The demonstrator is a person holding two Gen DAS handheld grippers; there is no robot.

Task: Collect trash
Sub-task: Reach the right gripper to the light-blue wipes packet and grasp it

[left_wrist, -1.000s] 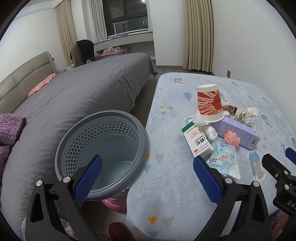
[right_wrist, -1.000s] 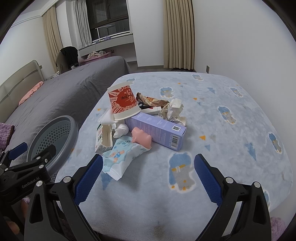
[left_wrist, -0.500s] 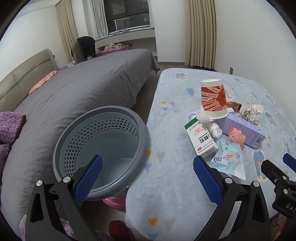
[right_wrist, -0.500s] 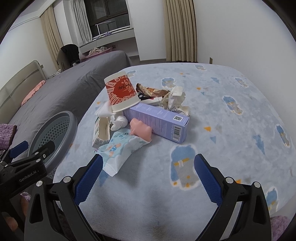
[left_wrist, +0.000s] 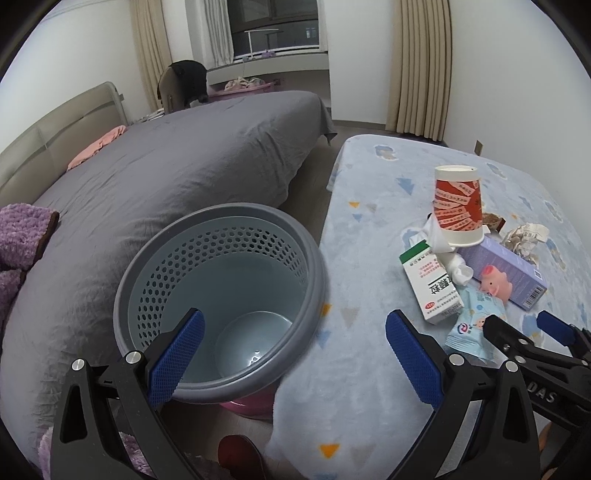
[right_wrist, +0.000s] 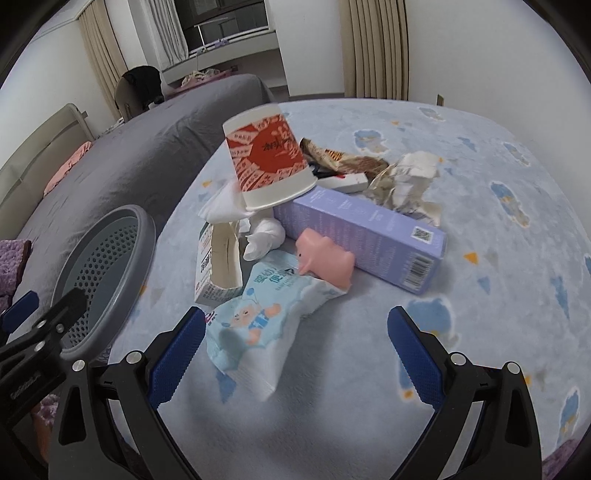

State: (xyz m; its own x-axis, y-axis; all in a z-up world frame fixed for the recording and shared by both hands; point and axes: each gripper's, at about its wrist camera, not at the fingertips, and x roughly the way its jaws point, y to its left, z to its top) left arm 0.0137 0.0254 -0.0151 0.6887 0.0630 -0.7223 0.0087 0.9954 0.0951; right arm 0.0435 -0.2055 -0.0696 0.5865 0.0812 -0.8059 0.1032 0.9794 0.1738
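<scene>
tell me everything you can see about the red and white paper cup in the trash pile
The paper cup is white with a red printed band of slanted label patterns. It sits upside down and tilted, closed base up, its wide rolled rim resting on the purple box and crumpled white tissue. It looks undamaged. It tops the pile on the blue blanket; no gripper touches it.

This was a bedroom in a home. A large bed under a grey cover filled the left side, with a padded headboard and a pink pillow at its head. Beige curtains hung to the floor beside a dark window, and a window-seat ledge carried a heap of laundry. A second surface lay under a pale blue blanket printed with cartoon figures.
</scene>
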